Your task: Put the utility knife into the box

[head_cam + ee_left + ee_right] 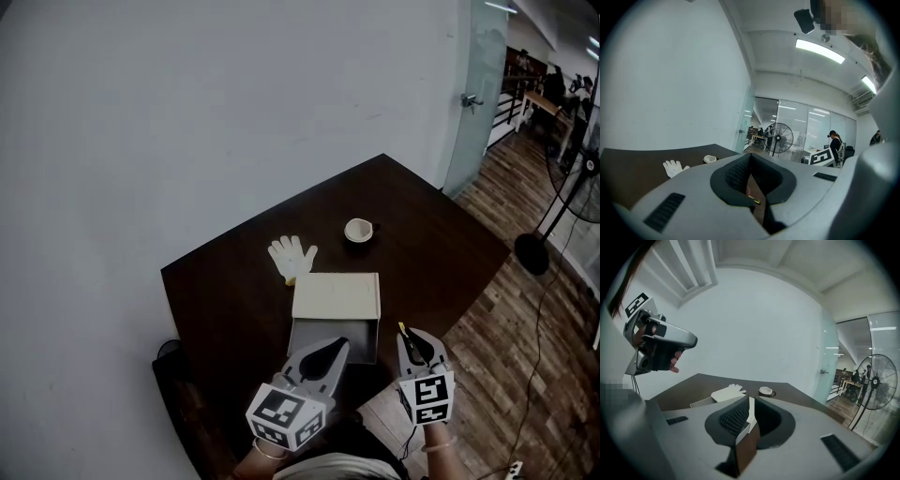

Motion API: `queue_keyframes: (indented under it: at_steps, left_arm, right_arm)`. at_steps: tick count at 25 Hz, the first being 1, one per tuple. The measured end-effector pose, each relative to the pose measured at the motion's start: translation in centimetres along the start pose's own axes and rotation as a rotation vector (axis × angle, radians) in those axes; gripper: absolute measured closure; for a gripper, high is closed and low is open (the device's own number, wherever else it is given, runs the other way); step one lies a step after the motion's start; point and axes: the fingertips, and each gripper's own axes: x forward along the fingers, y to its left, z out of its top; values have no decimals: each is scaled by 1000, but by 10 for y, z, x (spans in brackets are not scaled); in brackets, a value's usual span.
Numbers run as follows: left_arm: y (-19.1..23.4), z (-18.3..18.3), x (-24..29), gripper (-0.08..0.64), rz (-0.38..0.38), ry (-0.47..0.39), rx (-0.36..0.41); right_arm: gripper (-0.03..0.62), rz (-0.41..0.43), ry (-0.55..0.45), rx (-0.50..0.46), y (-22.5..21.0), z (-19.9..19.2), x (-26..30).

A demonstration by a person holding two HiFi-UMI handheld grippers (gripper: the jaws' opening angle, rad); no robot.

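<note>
right claw (750, 404) is seen with its jaws spread a little and nothing pinched. only the dark table (431, 244) and the pale edge of the box (356, 336) show through the gap in its own view. left claw (751, 180) is parted by a narrow slit too, nothing gripped, and in the head view it's hung over the near edge of the box. the utility knife (403, 331), a thin black thing with a yellow end, is spotted right at the tips of the right claw. it's just off the box's front right corner, so outside the box. whether it's lying on the table or touched by the tips can't be told. the box is sat open in the middle of the table, with its pale lid (336, 295) tipped back on the far side. a white glove (292, 255) is laid just behind the lid, and a small white cup (358, 230) is parked further back to the right.
</note>
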Motion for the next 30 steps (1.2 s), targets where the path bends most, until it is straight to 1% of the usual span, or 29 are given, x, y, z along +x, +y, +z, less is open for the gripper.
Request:
queue_keyframes:
  at_steps: [10, 20, 30]
  left_arm:
    - [24, -3, 25, 543, 41, 19, -15]
    - [40, -5, 41, 543, 92, 31, -35]
    - [53, -10, 52, 543, 138, 47, -54]
  right_arm:
    - [531, 21, 109, 1, -25, -47, 43]
    - [517, 47, 210, -14, -44, -93, 73]
    - [500, 88, 345, -18, -50, -149, 99]
